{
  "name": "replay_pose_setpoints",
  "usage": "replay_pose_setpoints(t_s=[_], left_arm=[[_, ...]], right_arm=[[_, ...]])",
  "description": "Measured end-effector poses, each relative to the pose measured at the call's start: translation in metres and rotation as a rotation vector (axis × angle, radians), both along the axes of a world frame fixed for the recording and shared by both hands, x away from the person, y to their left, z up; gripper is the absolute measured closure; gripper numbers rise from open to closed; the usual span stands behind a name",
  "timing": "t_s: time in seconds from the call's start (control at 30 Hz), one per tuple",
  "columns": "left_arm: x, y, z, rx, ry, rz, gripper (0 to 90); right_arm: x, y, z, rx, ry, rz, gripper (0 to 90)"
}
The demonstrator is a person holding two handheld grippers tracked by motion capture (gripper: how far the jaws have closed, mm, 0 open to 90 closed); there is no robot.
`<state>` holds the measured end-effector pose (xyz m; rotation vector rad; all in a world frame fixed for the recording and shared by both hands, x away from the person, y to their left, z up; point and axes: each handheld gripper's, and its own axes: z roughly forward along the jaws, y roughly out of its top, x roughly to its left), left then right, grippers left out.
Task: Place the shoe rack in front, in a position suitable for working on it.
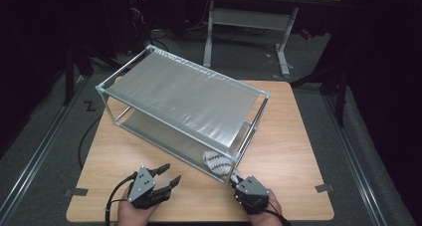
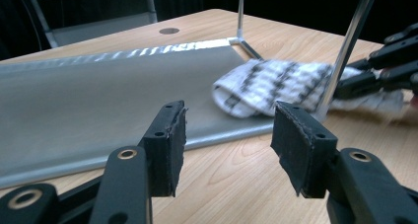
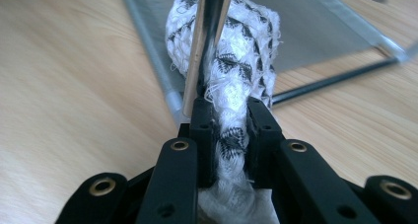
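A white knitted cloth with a black pattern [image 1: 215,161] lies on the near right corner of a metal rack's lower shelf [image 2: 98,105]. My right gripper [image 3: 231,120] is shut on the cloth's [image 3: 231,71] near end, right behind the rack's corner post [image 3: 204,41]. In the high view the right gripper [image 1: 233,178] sits at that corner. My left gripper [image 1: 169,175] hovers over the wood to the left, open with nothing between its pads. In the left gripper view, the left gripper [image 2: 227,135] faces the cloth [image 2: 276,86], with the right gripper [image 2: 374,71] beyond the post.
The two-tier rack [image 1: 179,91] with grey fabric shelves stands diagonally across the wooden table [image 1: 288,136]. Bare wood runs along the table's front edge and right side. A desk frame [image 1: 249,22] stands on the floor behind. Cables trail from both grippers.
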<state>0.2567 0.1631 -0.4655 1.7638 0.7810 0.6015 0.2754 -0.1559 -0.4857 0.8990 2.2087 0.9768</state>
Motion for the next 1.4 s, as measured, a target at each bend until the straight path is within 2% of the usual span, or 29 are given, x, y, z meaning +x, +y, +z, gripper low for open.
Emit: replay_pose_setpoints(t_s=[0.13, 0.23, 0.27, 0.33, 0.37, 0.4, 0.53, 0.57, 0.6, 0.63, 0.67, 0.7, 0.73, 0.77, 0.8, 0.87, 0.9, 0.97, 1.07, 1.1, 1.13, 1.17, 1.2, 1.23, 1.27, 1.3, 1.37, 1.4], left_arm=[[-0.002, -0.004, 0.001, -0.007, 0.005, -0.023, 47.7], [-0.004, -0.014, 0.004, -0.019, 0.010, -0.065, 48.6], [-0.006, -0.023, 0.005, -0.009, 0.003, -0.088, 48.8], [-0.006, -0.028, 0.006, -0.002, 0.001, -0.101, 48.7], [-0.007, -0.036, 0.007, -0.003, -0.003, -0.122, 48.7], [-0.007, -0.036, 0.007, -0.003, -0.003, -0.122, 48.7], [-0.003, -0.051, 0.011, -0.046, 0.007, -0.175, 49.3], [0.000, -0.060, 0.013, -0.038, 0.003, -0.195, 49.6], [0.000, -0.060, 0.013, -0.038, 0.003, -0.195, 49.5], [0.003, -0.071, 0.014, -0.025, -0.001, -0.214, 49.5], [0.003, -0.071, 0.014, -0.025, -0.001, -0.214, 49.5], [0.005, -0.078, 0.014, -0.021, -0.011, -0.221, 49.4], [0.008, -0.084, 0.015, -0.022, -0.014, -0.227, 49.4], [0.014, -0.094, 0.015, -0.023, -0.012, -0.239, 49.0], [0.014, -0.094, 0.015, -0.023, -0.012, -0.239, 49.0], [0.023, -0.109, 0.017, -0.028, -0.009, -0.251, 49.4], [0.023, -0.109, 0.017, -0.028, -0.009, -0.251, 49.8], [0.029, -0.120, 0.019, -0.019, -0.018, -0.252, 51.1], [0.032, -0.129, 0.022, -0.021, -0.024, -0.253, 57.2], [0.033, -0.133, 0.024, -0.030, -0.034, -0.248, 60.6], [0.033, -0.133, 0.024, -0.030, -0.034, -0.248, 63.6], [0.034, -0.134, 0.026, -0.037, -0.039, -0.233, 69.2], [0.034, -0.134, 0.026, -0.037, -0.039, -0.233, 73.9], [0.034, -0.133, 0.026, -0.046, -0.040, -0.228, 73.9], [0.033, -0.133, 0.027, -0.048, -0.044, -0.222, 77.6], [0.032, -0.132, 0.027, -0.047, -0.046, -0.217, 80.2], [0.028, -0.130, 0.027, -0.045, -0.050, -0.218, 80.2], [0.021, -0.127, 0.027, -0.045, -0.048, -0.229, 80.3]], right_arm=[[-0.004, 0.009, 0.002, -0.003, -0.013, 0.032, 77.2], [-0.005, 0.003, 0.005, -0.001, -0.023, 0.025, 77.0], [-0.006, -0.012, 0.008, 0.008, -0.031, -0.003, 76.6], [-0.006, -0.018, 0.008, 0.009, -0.028, -0.013, 76.5], [-0.004, -0.041, 0.009, 0.016, -0.024, -0.064, 76.4], [-0.004, -0.041, 0.009, 0.016, -0.024, -0.064, 76.4], [-0.003, -0.074, 0.003, 0.010, -0.007, -0.163, 75.6], [-0.001, -0.087, -0.004, 0.009, 0.040, -0.197, 73.4], [-0.001, -0.087, -0.004, 0.009, 0.040, -0.197, 73.4], [0.001, -0.092, -0.010, 0.005, 0.085, -0.201, 67.1], [0.001, -0.092, -0.010, 0.005, 0.085, -0.201, 67.1], [0.003, -0.092, -0.013, 0.014, 0.102, -0.198, 54.5], [0.003, -0.092, -0.013, 0.014, 0.102, -0.198, 54.5], [0.006, -0.091, -0.015, 0.044, 0.111, -0.188, 43.0], [0.006, -0.091, -0.015, 0.044, 0.111, -0.188, 43.0], [0.010, -0.089, -0.014, 0.076, 0.117, -0.176, 37.0], [0.010, -0.089, -0.014, 0.076, 0.117, -0.176, 37.0], [0.015, -0.087, -0.013, 0.071, 0.093, -0.185, 36.9], [0.024, -0.085, -0.012, 0.064, 0.095, -0.202, 39.4], [0.030, -0.085, -0.013, 0.066, 0.103, -0.201, 45.3], [0.030, -0.085, -0.013, 0.066, 0.103, -0.201, 45.3], [0.033, -0.085, -0.015, 0.061, 0.128, -0.196, 51.8], [0.033, -0.085, -0.015, 0.061, 0.128, -0.196, 51.8], [0.034, -0.085, -0.016, 0.051, 0.126, -0.187, 55.2], [0.033, -0.084, -0.017, 0.042, 0.126, -0.180, 60.9], [0.032, -0.084, -0.016, 0.035, 0.120, -0.171, 70.8], [0.031, -0.084, -0.014, 0.038, 0.113, -0.169, 73.1], [0.029, -0.083, -0.007, 0.069, 0.081, -0.171, 74.7]])
